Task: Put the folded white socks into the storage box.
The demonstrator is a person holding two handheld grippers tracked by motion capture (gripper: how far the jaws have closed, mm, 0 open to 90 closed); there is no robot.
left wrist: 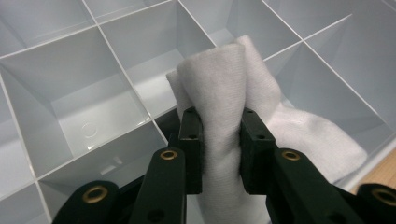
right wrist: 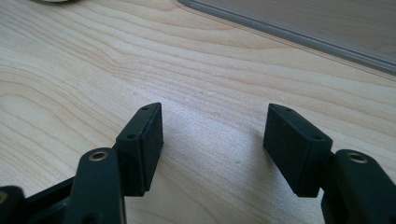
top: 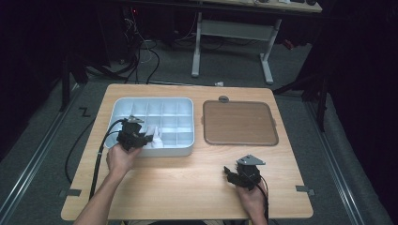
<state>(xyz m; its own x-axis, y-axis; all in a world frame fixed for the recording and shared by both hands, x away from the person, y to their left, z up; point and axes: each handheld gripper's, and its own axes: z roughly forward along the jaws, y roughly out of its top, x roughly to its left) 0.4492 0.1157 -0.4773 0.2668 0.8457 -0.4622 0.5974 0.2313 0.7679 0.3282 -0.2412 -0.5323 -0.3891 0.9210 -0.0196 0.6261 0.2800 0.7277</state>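
Over the divided tray (top: 185, 149), the left gripper (left wrist: 218, 140) pinches a white cloth (left wrist: 224, 88), while the right gripper (right wrist: 212, 140) rests spread above the table (right wrist: 70, 70).

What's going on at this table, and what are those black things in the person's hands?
A person holds a two-jaw claw in each hand. The left claw is clamped on a white cloth over a pale divided tray, seemingly wiping its compartments. The right claw rests with its jaws open and nothing between them, low over the wooden table. A brown lid-like panel lies flat beside the tray.
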